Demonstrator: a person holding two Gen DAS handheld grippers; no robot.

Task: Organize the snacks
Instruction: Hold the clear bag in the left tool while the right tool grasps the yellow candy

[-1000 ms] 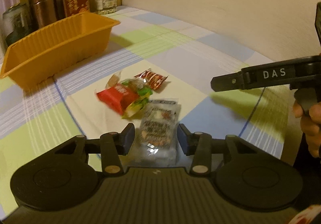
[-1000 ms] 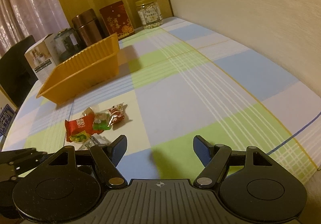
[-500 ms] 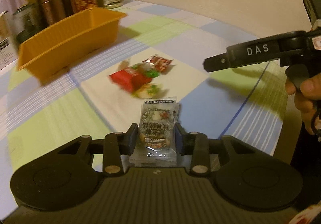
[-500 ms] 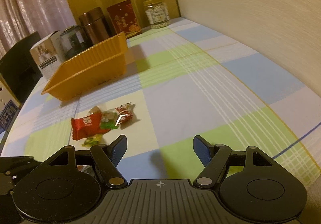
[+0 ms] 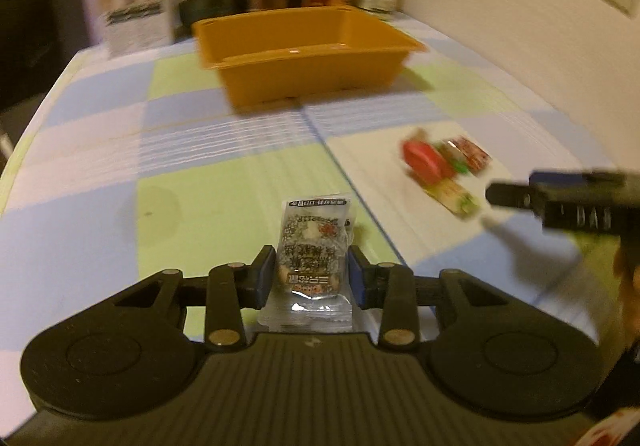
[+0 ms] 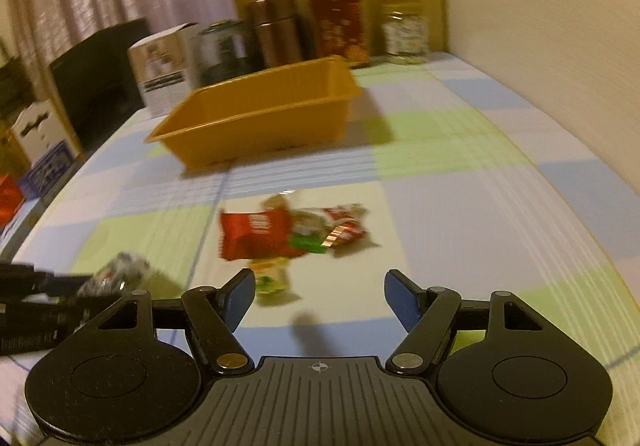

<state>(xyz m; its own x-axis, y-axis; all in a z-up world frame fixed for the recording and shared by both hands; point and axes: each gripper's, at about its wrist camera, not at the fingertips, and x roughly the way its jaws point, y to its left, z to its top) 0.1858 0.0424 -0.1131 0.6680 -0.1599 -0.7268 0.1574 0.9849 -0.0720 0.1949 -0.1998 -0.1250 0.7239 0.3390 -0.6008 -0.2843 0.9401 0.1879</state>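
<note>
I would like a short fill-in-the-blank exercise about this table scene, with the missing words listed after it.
1. The left gripper is shut on a clear snack ____.
2. The fingers of the right gripper stand ____, with nothing between them.
3. The orange tray holds ____ snacks so far.
4. In the pile of snacks on the tablecloth, the largest wrapper is ____ in colour.

Missing words: packet; open; no; red

Left gripper [image 5: 312, 278] jaws clamped, right gripper [image 6: 319, 300] jaws apart.
</note>
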